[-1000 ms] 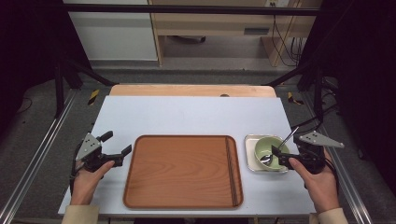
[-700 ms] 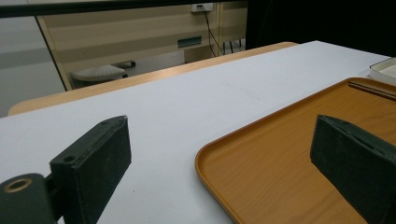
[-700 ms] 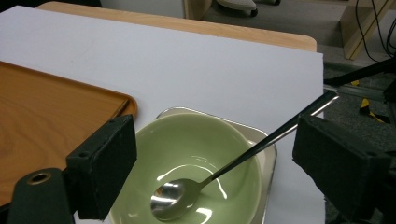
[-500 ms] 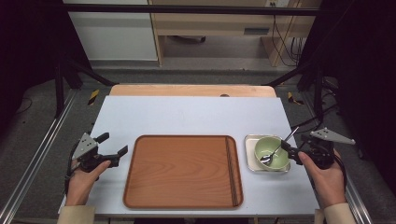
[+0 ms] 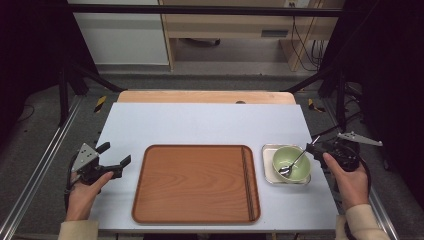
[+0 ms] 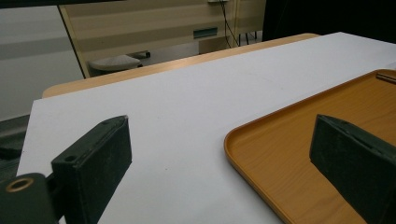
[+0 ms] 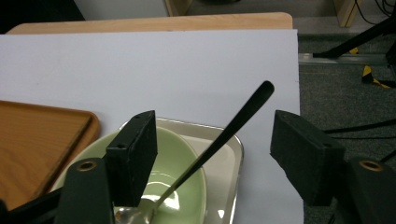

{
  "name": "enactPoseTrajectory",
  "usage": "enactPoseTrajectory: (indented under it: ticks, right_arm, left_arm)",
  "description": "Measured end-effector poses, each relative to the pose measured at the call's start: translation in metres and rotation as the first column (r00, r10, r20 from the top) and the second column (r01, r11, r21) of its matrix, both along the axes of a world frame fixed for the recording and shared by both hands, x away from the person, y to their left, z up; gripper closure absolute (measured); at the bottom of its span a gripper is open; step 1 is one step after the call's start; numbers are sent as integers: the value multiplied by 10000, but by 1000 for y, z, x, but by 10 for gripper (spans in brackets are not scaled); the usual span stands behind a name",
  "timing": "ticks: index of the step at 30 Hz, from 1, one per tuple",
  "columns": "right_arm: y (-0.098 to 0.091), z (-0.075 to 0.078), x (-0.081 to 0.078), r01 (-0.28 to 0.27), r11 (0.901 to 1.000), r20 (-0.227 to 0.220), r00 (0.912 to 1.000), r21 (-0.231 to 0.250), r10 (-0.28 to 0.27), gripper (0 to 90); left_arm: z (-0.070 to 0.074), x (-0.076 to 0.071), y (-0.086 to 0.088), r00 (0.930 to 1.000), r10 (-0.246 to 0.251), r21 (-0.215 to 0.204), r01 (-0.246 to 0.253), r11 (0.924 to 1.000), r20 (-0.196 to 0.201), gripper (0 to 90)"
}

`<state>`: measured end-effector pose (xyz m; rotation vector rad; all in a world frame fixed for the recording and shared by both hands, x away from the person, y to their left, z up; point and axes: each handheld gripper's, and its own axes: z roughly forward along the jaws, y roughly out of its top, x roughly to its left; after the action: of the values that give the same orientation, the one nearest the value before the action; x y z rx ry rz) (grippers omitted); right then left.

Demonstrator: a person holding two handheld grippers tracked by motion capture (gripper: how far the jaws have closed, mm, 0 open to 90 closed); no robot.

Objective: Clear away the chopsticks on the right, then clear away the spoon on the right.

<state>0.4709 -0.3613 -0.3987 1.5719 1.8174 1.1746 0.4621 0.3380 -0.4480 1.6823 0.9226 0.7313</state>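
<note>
Here we counted on counter (image 5: 200,122): one wooden tray (image 5: 195,182), one green bowl (image 5: 291,163) in one metal dish (image 5: 267,150), one spoon (image 5: 294,163) leaning inside bowl. Left claw (image 5: 116,159) gaped wide beside tray; right claw (image 5: 311,148) wide astride spoon handle, untouching.

Spoon (image 5: 292,163) in bowl (image 5: 291,163), rt of tray (image 5: 195,183).

Tray (image 6: 327,154) cut off rightward.
</note>
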Motion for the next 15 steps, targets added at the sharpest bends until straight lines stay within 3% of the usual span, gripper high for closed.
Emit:
enactPoseTrajectory:
  ticks: [7,15]
  right_arm:
    - [-8,-20,21,-60,9969,-698,9975,784,115,412]
    - [-15,-32,34,-312,9874,-885,9950,1551,454,599]
  left_arm:
    - [-1,0,-2,10000,-81,120,81,9999,-33,53]
    - [-2,0,-4,9998,-180,107,180,9998,8,51]
